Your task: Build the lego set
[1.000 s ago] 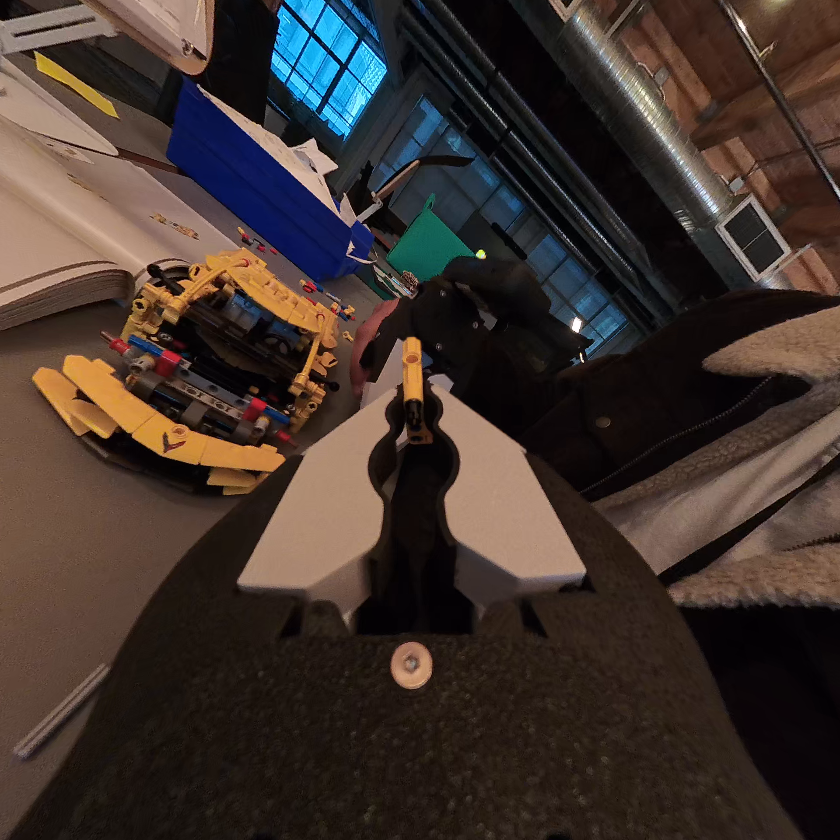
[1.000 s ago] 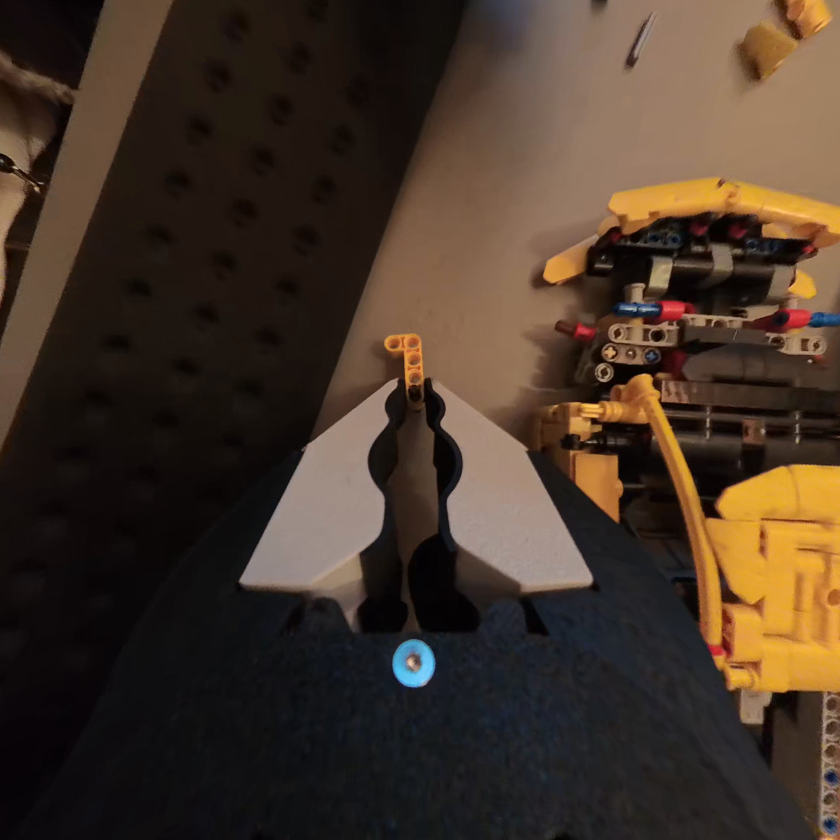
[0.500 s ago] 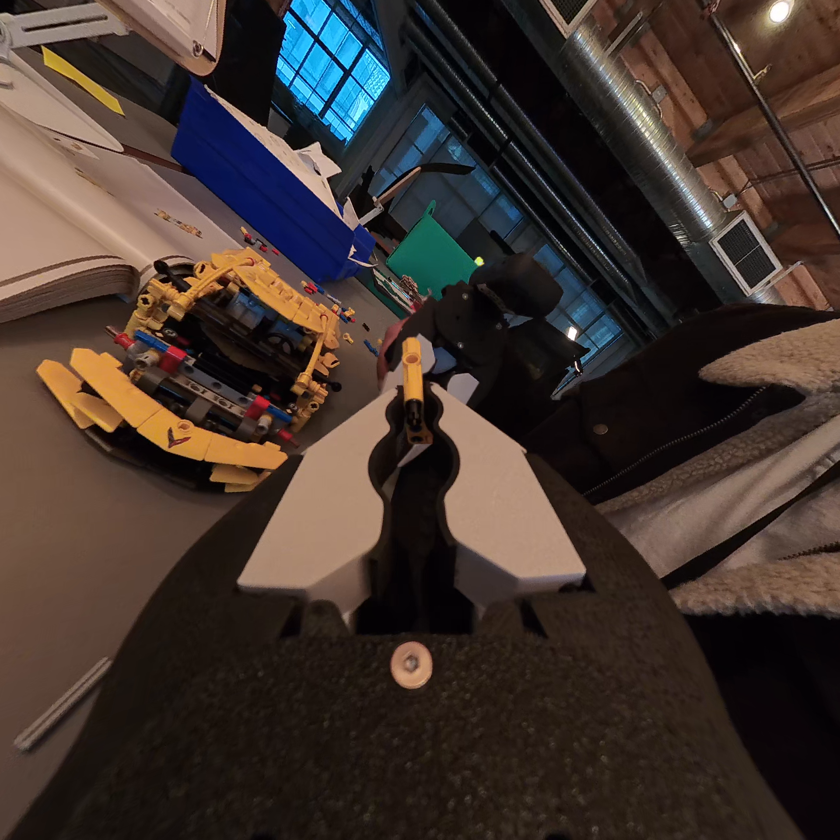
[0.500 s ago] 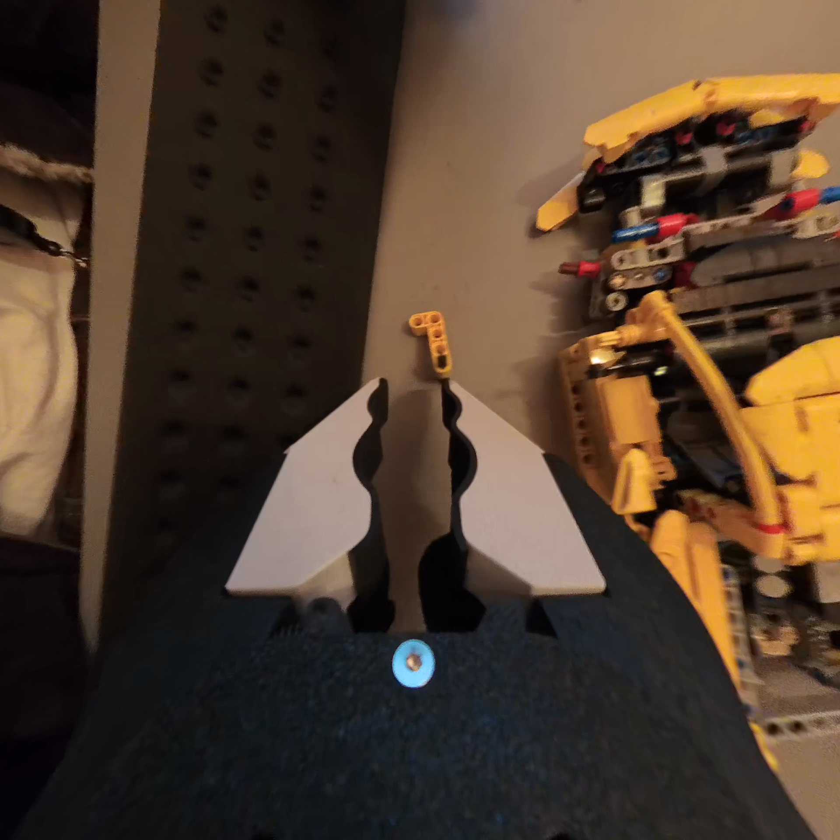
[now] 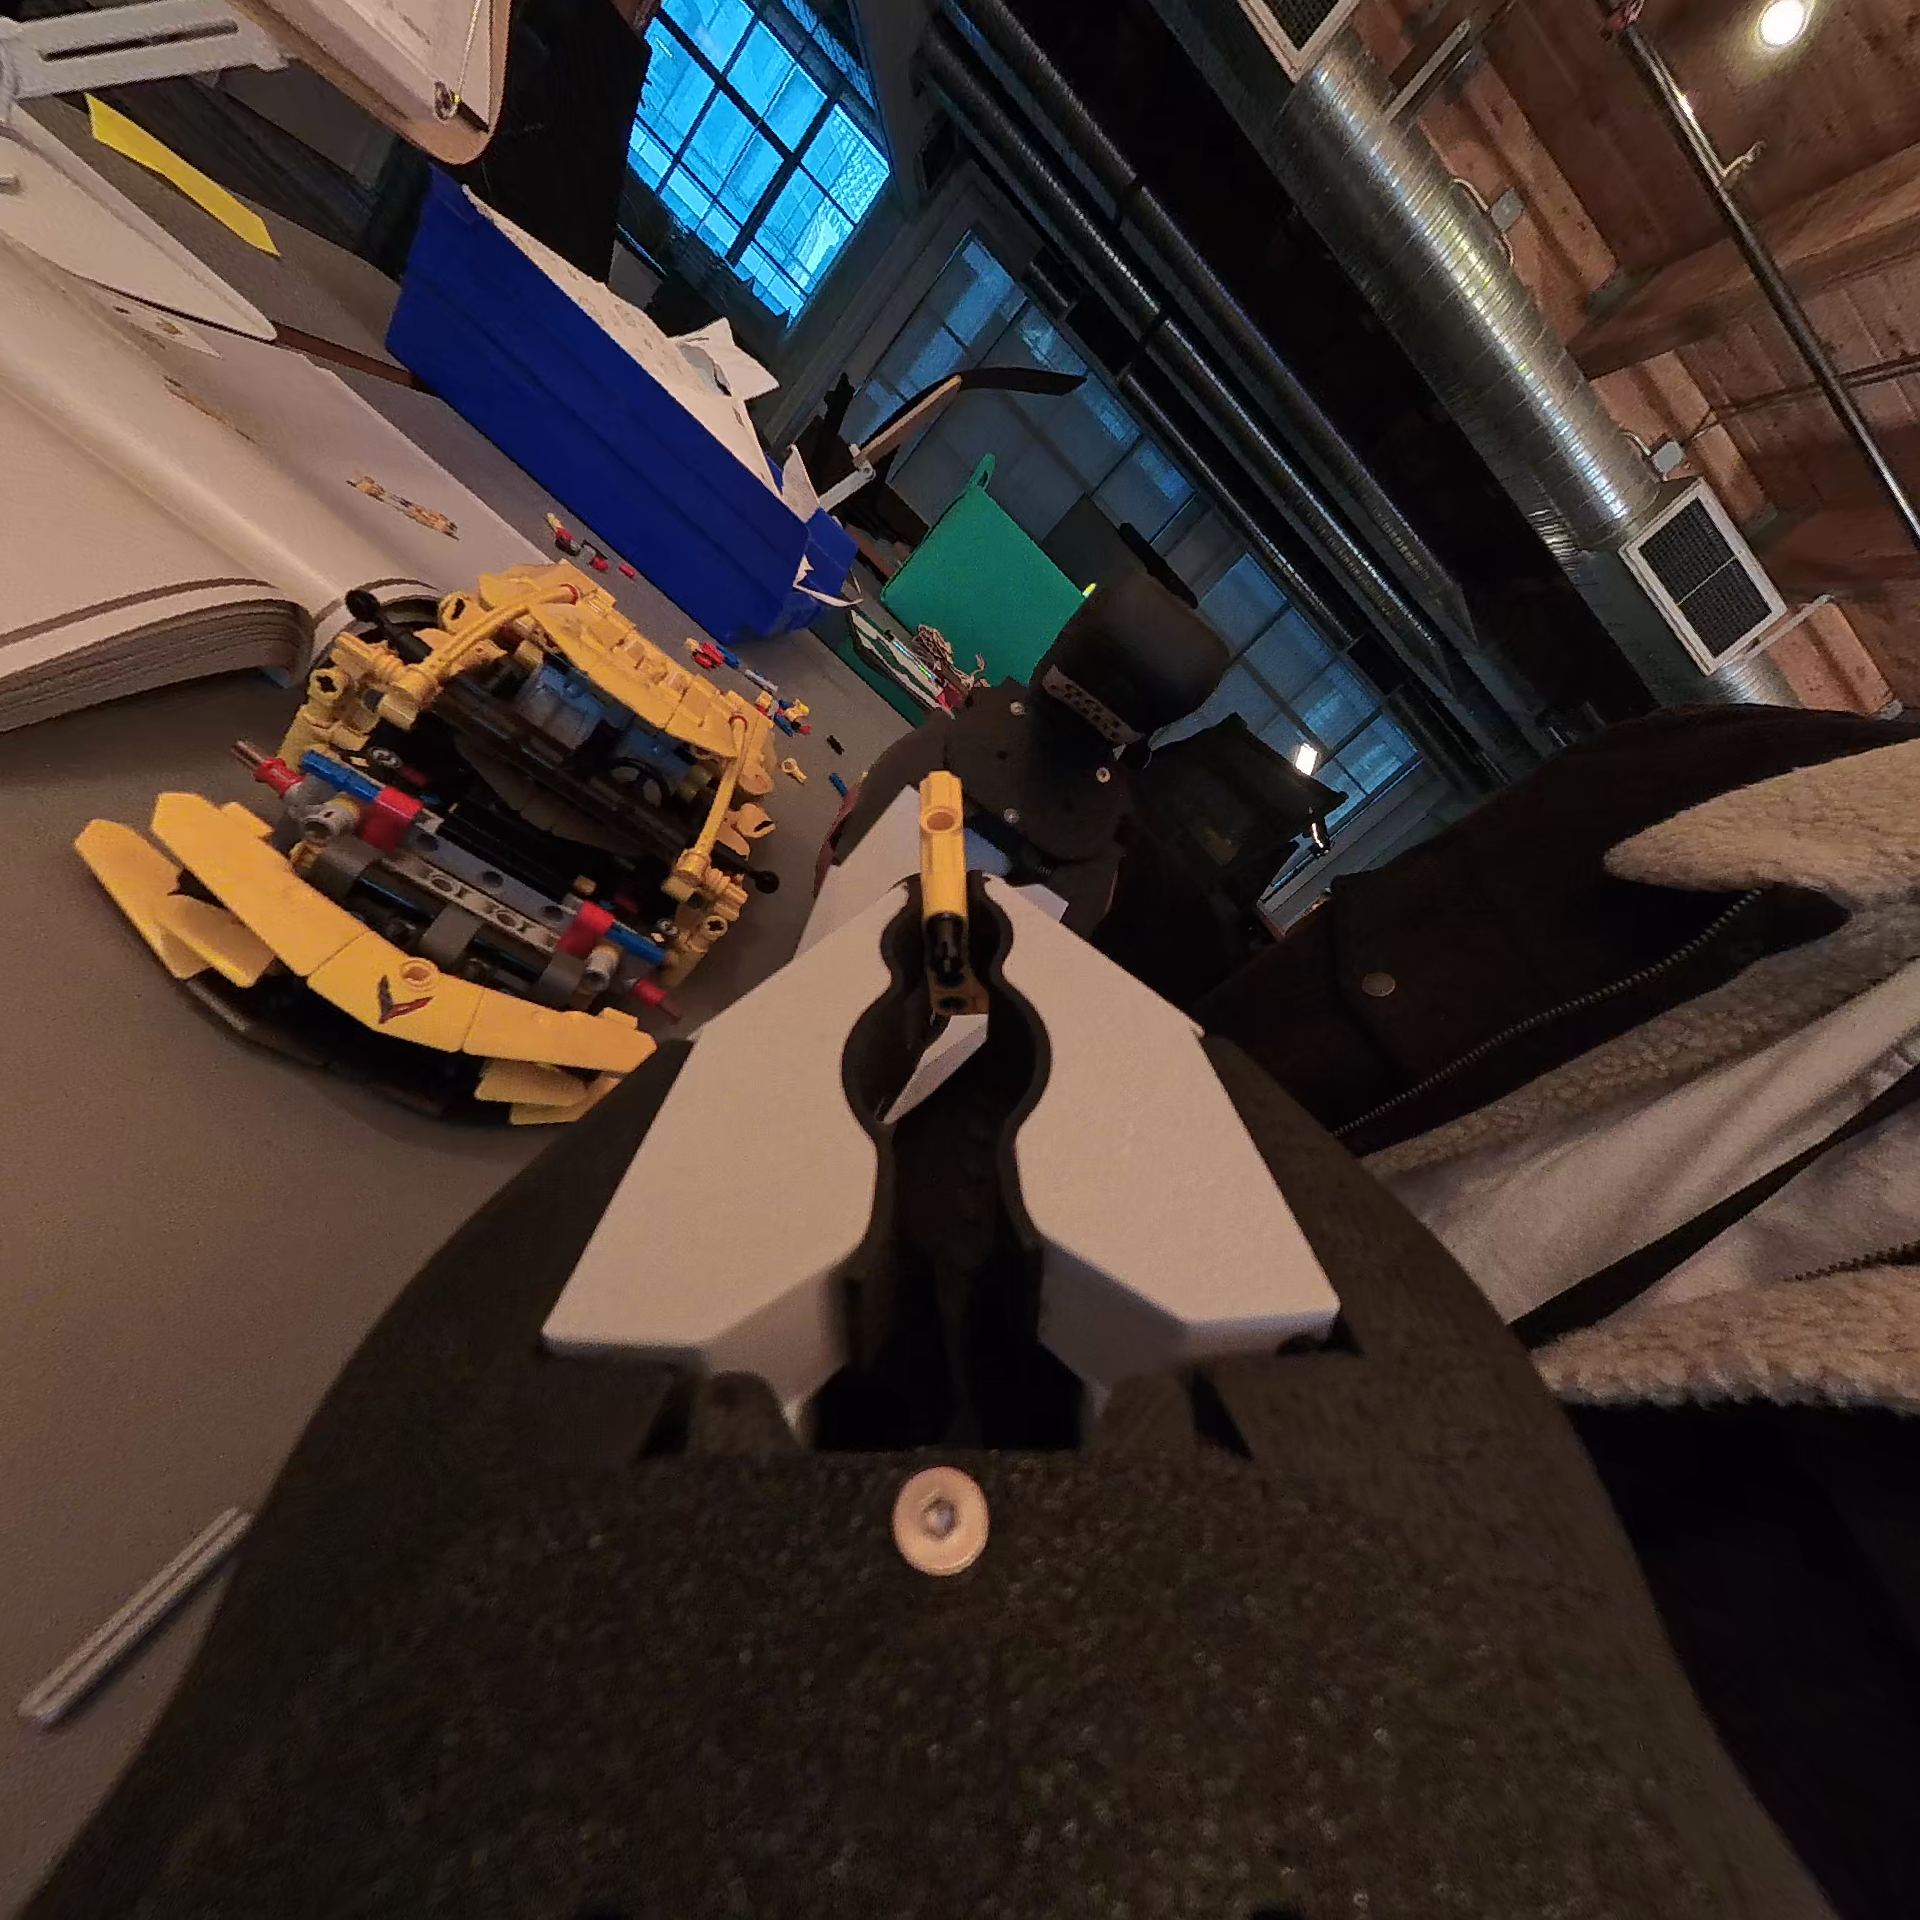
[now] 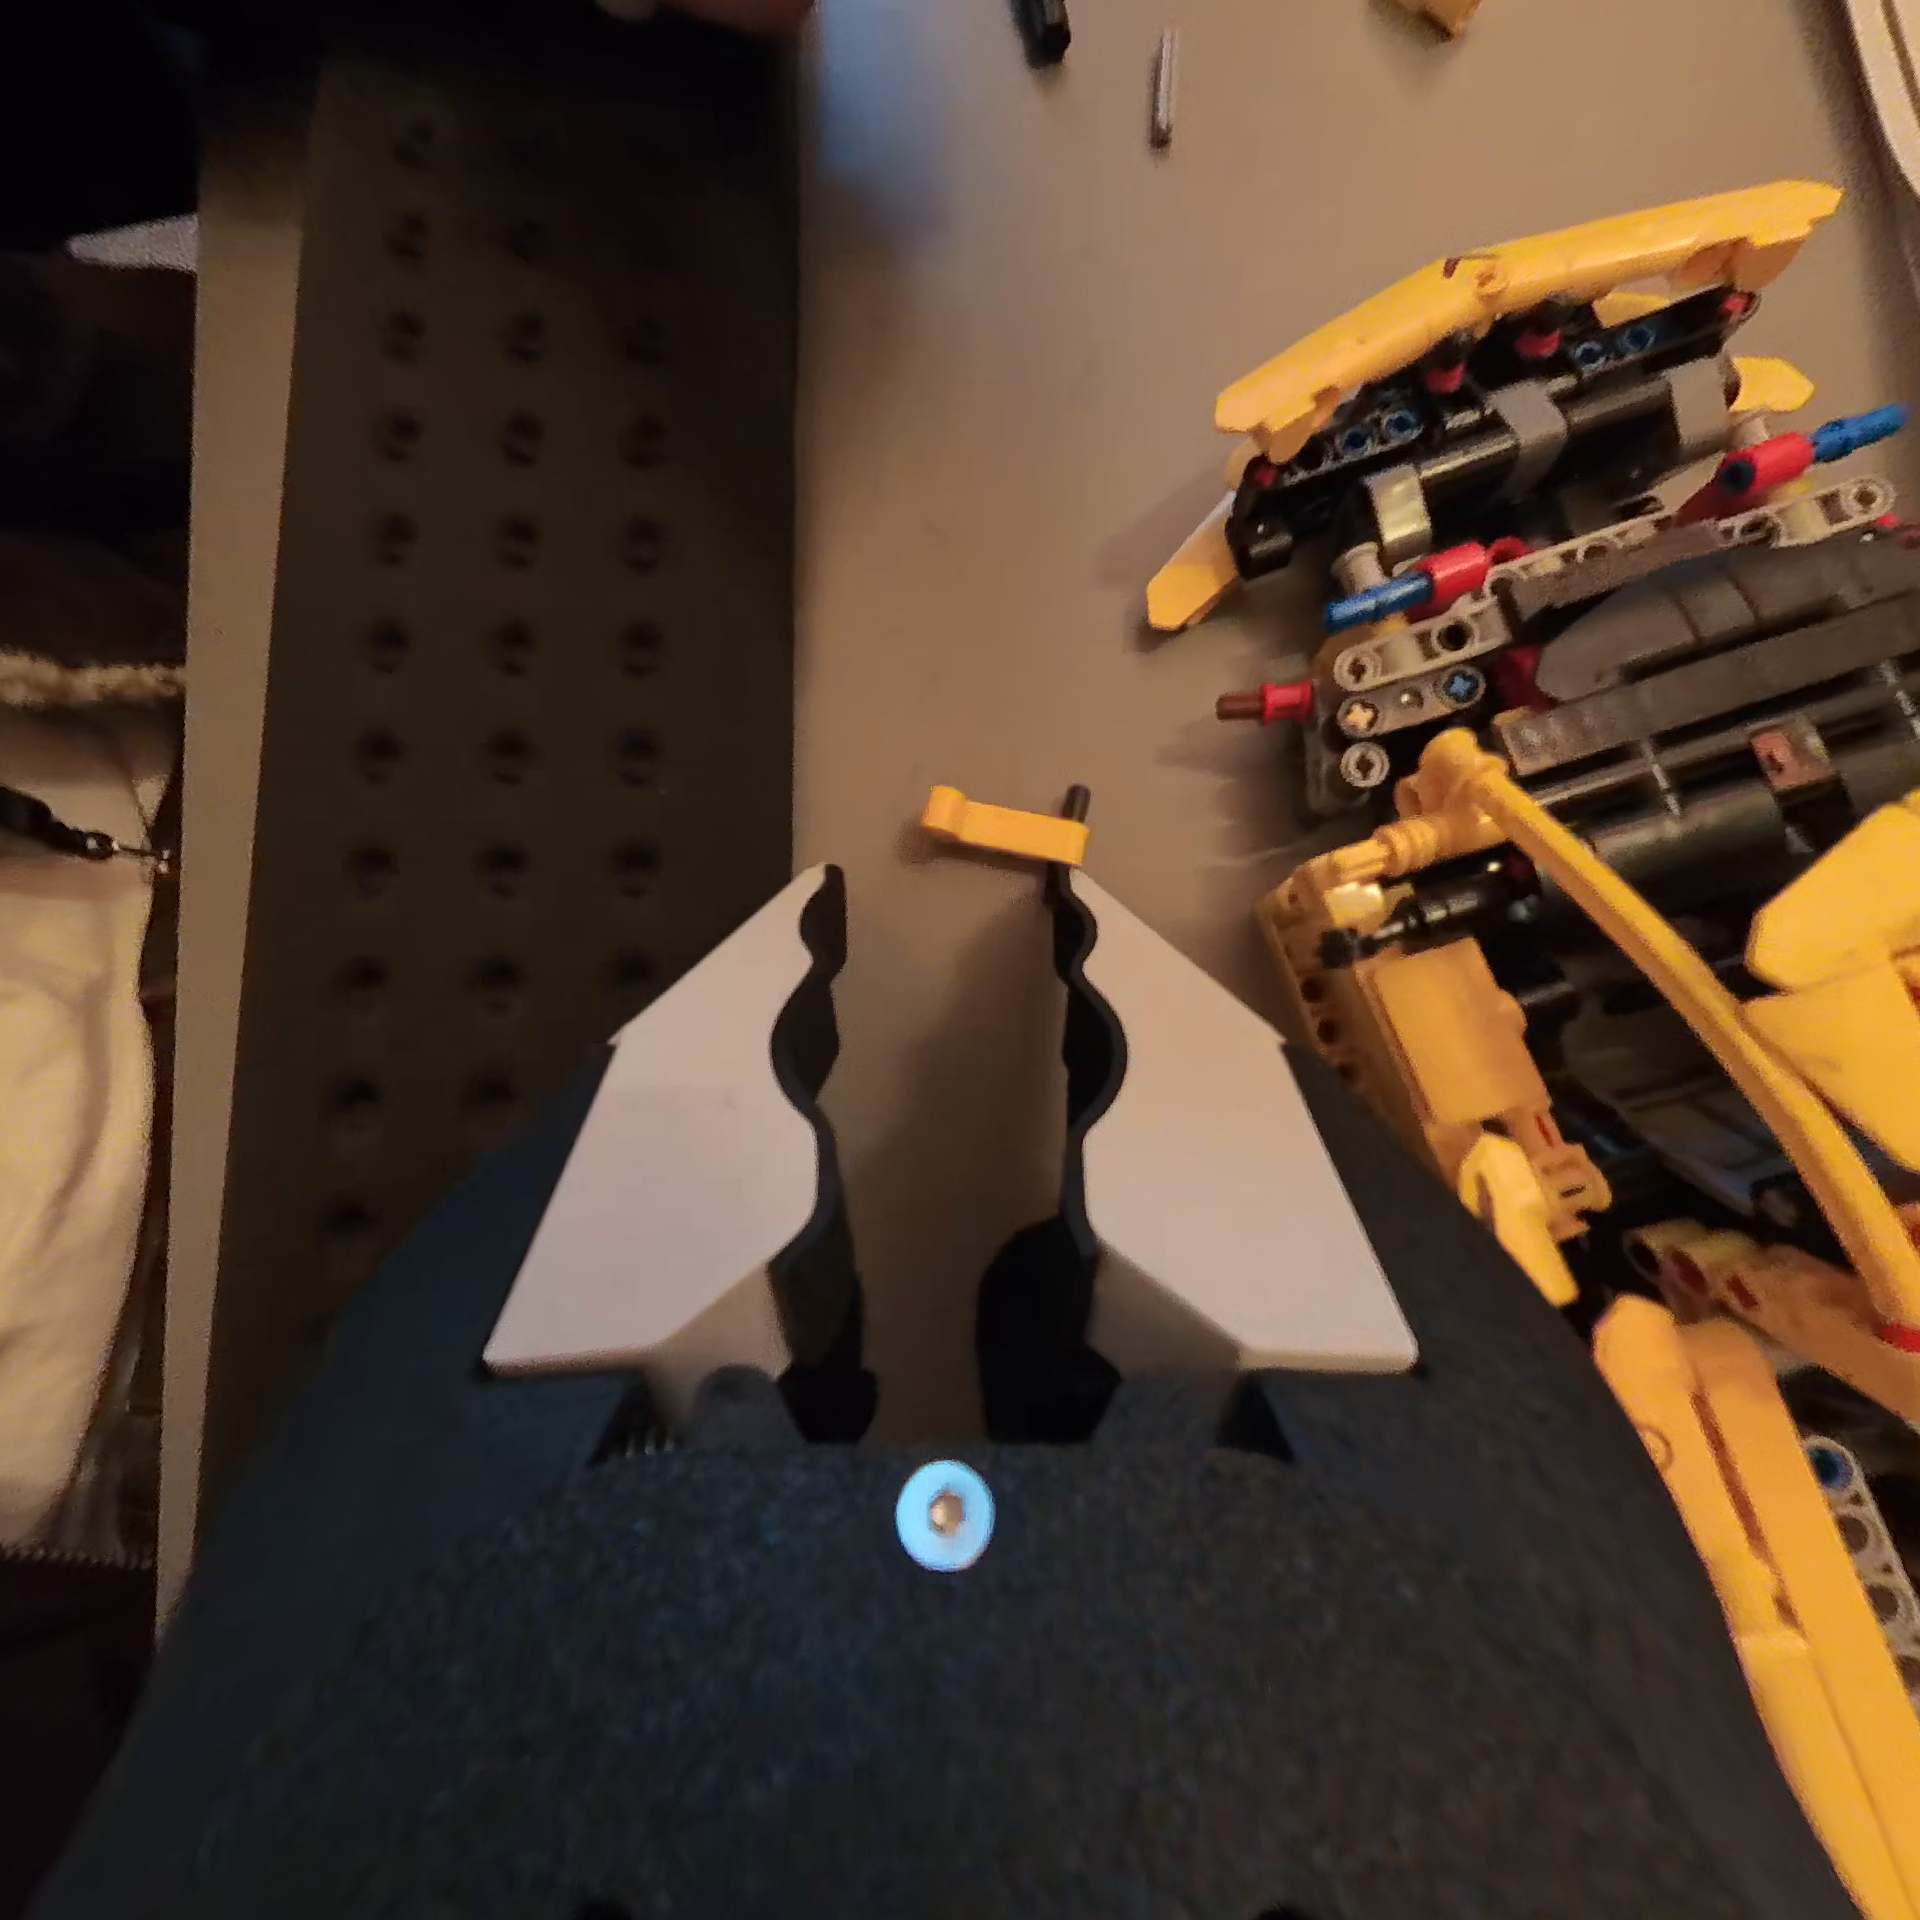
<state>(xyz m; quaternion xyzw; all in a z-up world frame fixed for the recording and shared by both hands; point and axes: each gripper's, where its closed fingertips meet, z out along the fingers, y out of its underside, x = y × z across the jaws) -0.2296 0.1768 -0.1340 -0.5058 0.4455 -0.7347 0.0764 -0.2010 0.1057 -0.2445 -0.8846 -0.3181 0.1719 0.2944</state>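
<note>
My left gripper [image 5: 943, 920] is shut on a yellow beam [image 5: 941, 842] with a black pin and holds it upright above the table. The part-built yellow car [image 5: 468, 821] sits on the grey table to its left. The right gripper's dark body [image 5: 1049, 758] shows just behind the held beam. In the right wrist view my right gripper [image 6: 951, 883] is open and empty, pointing down at the table. A yellow angled beam [image 6: 997, 828] with a black pin [image 6: 1075, 800] rests edge-on just beyond the right fingertip [image 6: 1075, 914]. The car [image 6: 1558, 727] is to the right.
An open instruction booklet [image 5: 135, 540] and a blue bin [image 5: 582, 436] lie behind the car, with small loose parts [image 5: 758, 696] between. A grey axle [image 5: 135, 1621] lies near me. A dark perforated board [image 6: 499, 623] runs left of the right gripper. The person's jacket [image 5: 1558, 987] fills the right. The grippers' ends are close to 15 cm from one another.
My right gripper has let go of the yellow angled beam and its jaws have spread wider. The beam has turned from flat to edge-on. My left gripper still holds its beam.
</note>
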